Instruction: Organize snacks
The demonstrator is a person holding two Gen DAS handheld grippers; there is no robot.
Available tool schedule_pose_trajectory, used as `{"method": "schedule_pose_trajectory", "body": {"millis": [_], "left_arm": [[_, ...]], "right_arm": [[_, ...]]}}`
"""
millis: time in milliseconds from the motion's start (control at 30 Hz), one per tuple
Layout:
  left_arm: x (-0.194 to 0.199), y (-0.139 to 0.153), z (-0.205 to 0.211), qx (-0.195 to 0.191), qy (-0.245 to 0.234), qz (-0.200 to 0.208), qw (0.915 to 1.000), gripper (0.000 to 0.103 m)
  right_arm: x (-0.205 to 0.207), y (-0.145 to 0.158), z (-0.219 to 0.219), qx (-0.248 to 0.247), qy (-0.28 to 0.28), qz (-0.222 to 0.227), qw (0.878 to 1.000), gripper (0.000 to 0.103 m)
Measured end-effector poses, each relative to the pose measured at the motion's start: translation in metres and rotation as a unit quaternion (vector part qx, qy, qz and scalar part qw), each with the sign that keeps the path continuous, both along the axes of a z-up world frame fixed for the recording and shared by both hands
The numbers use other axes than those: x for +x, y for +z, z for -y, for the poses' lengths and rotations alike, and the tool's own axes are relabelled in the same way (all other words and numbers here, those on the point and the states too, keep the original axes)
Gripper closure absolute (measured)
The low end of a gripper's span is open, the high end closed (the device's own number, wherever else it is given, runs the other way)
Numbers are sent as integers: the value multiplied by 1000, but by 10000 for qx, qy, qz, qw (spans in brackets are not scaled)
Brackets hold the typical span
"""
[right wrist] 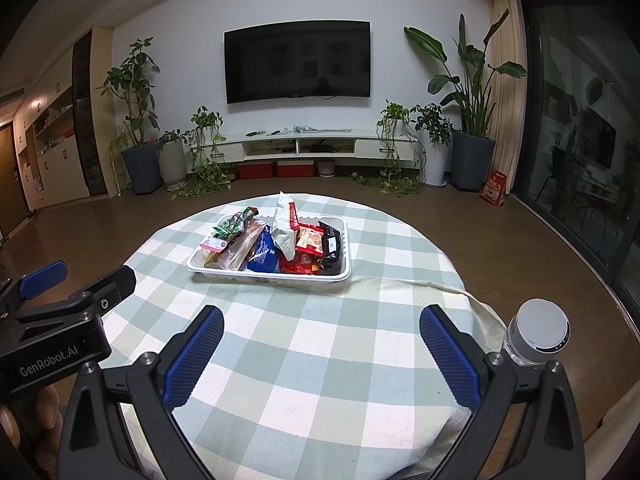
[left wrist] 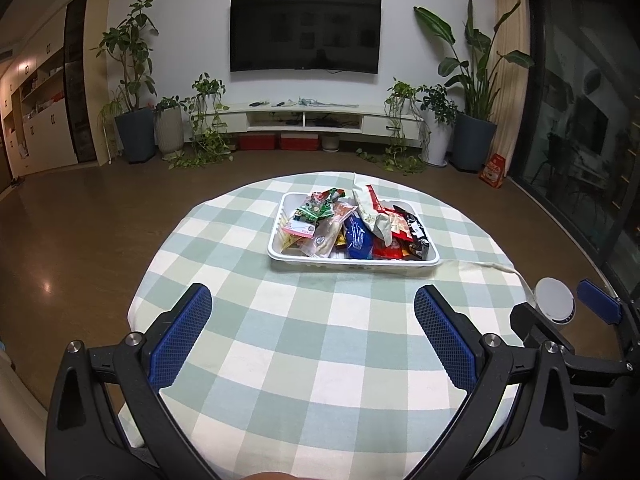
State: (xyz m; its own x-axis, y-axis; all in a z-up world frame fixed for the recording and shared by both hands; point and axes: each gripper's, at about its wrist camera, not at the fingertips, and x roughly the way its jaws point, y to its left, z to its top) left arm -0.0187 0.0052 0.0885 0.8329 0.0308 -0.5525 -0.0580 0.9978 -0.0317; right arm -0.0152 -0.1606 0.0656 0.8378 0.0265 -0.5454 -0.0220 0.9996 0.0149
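While both claws hover low over the near half of the round table [left wrist: 280, 360], I note each spread wide with nothing between the pads. Left gripper [left wrist: 312, 336]: blue pads far apart, bare checked cloth between them. Right gripper [right wrist: 320, 356]: same, wide apart, holding nothing.

White tray [left wrist: 352, 266] sits ahead of the left claw, slightly right of its centreline, well apart from the fingertips. From the right claw it lies ahead and a little left [right wrist: 268, 274]. Snack packets [left wrist: 356, 228] are heaped in it; a pale packet [right wrist: 285, 228] stands tilted above the rest, and a green one [left wrist: 316, 210] leans at the far left corner.

Open room: plain cloth runs from the fingertips up to the tray's near rim. Table edge curves away just outside each claw's outer finger. The cloth's loose hem [right wrist: 460, 292] trails off the tray's right side towards the edge.

Right of the right claw, just beside its outer finger, a white-capped bottle [right wrist: 538, 336] stands at the table's edge; its body is cut off by the finger.

Hard to make out: packets low in the pile, overlapped; print unreadable. Near table edge hidden under the gripper bodies.
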Motion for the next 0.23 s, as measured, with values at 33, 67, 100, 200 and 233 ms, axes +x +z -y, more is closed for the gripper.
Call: {"method": "schedule_pose_trajectory", "body": {"millis": [33,67,100,200,233], "left_arm": [[1,0,-2,7,7,-2,10000,0],[2,0,-2,10,13,-6,10000,0],[2,0,-2,5,5,2,10000,0],[2,-1,-2,82,44,46,9999,0],[3,-1,-2,87,40,43,9999,0]], "right_arm": [[-1,-2,0,5,2,-12,10000,3],[-2,-4,0,1,-2,-20,10000,3],[-4,-5,1,1,-10,-25,10000,3],[-7,-6,4,13,-43,-20,10000,3],[-6,-5,5,15,-50,-23,10000,3]]}}
